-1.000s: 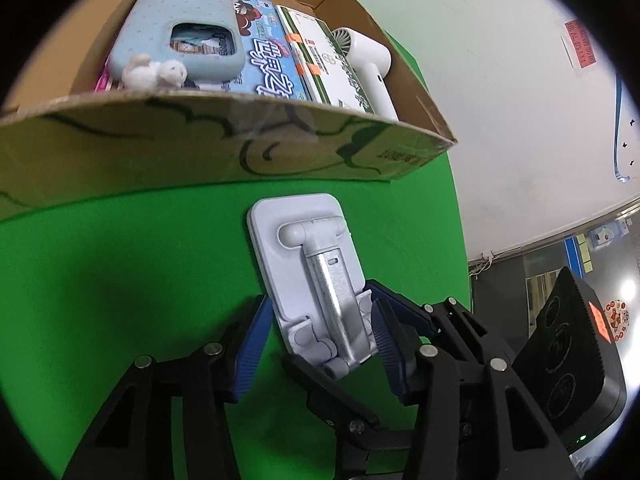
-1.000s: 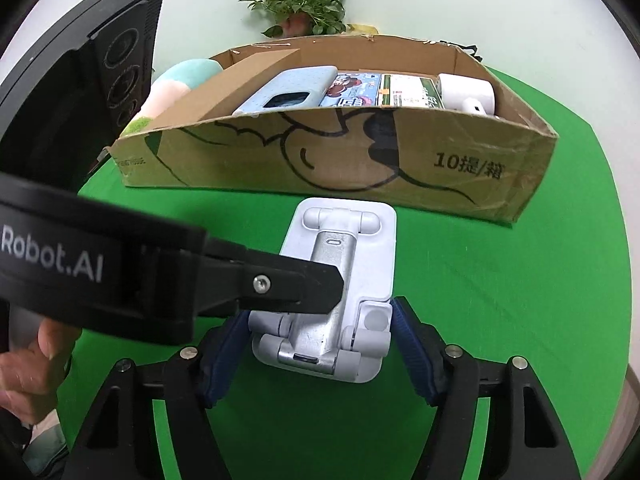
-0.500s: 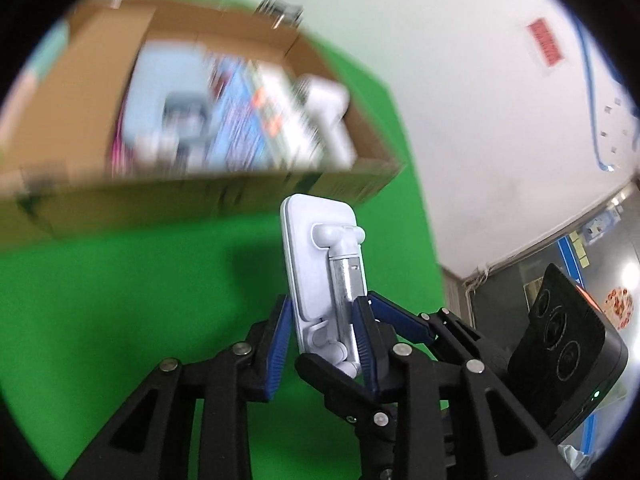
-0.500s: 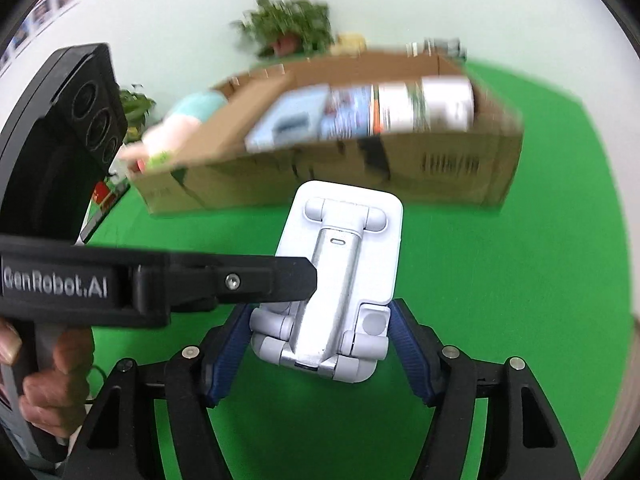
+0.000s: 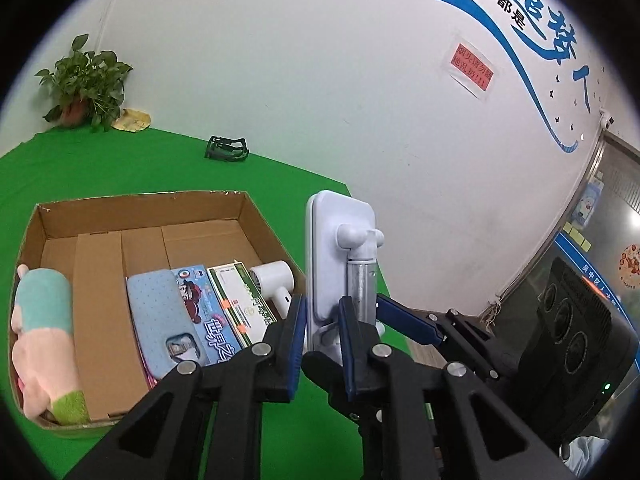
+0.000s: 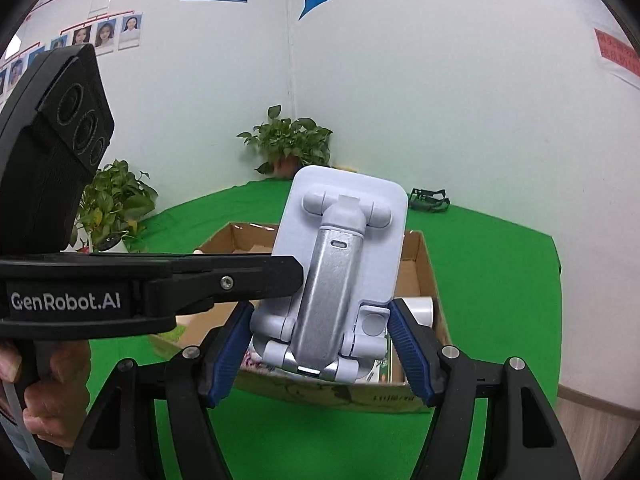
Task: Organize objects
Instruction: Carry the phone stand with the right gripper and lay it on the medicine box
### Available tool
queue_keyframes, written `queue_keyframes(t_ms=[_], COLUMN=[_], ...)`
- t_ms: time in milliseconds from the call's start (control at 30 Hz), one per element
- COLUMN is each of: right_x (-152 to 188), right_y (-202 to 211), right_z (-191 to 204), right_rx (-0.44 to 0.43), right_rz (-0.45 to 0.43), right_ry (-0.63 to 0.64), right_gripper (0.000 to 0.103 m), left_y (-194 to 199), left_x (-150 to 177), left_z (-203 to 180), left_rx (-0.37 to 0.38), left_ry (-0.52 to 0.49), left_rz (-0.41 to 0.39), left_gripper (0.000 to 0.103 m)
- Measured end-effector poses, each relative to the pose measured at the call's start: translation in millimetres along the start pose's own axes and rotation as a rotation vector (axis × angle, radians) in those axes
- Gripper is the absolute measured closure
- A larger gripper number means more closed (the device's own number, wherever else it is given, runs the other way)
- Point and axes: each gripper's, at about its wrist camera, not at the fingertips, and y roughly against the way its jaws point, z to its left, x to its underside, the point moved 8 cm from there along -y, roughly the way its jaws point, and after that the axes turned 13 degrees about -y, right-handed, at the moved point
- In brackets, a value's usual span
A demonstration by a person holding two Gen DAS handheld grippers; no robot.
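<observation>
A folded white and silver phone stand is held in the air above the green table, upright, near the right end of the open cardboard box. My left gripper is shut on its lower end from the flat sides. My right gripper is shut on the same stand across its width. The box lies behind and below the stand in the right wrist view. It holds a blue phone case, two flat packs, a white hair dryer and a plush toy.
A cardboard divider splits the box. The green cloth covers the table. A black clip-like part lies at the back near the wall. Potted plants stand in the corner. The table's right edge drops to the floor.
Both grippers have lifted the phone stand off the green cloth and tipped it upright. The box, seen from the side before, now lies below, with its inside in view.
</observation>
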Motion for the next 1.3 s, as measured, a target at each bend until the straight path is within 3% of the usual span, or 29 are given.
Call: queue_keyframes(t_ms=[600, 1000, 1133, 1300], right_x=[-20.7, 17.2, 36.9, 55.1], right_y=[-115.4, -210.7, -226.9, -236.2], right_z=[7.7, -24.7, -38.7, -45.4], right_rx=[-0.049, -0.040, -0.033, -0.021], right_rz=[0.198, 0.443, 0.513, 0.564], right_ry=[-0.010, -0.082, -0.109, -0.095], right_gripper=[0.037, 0.037, 0.037, 0.037], left_y=[-56.3, -126.3, -141.1, -149.2], left_x=[-4.0, 34.5, 51.2, 59.9], left_z=[88.7, 135.7, 146.5, 151.5], left_rx=[0.000, 0.012, 0.030, 0.010], left_ry=[0.170, 0.369, 0.441, 0.458], left_rz=[0.108, 0.274, 0.313, 0.341], left_gripper=[0.088, 0.088, 0.088, 0.088])
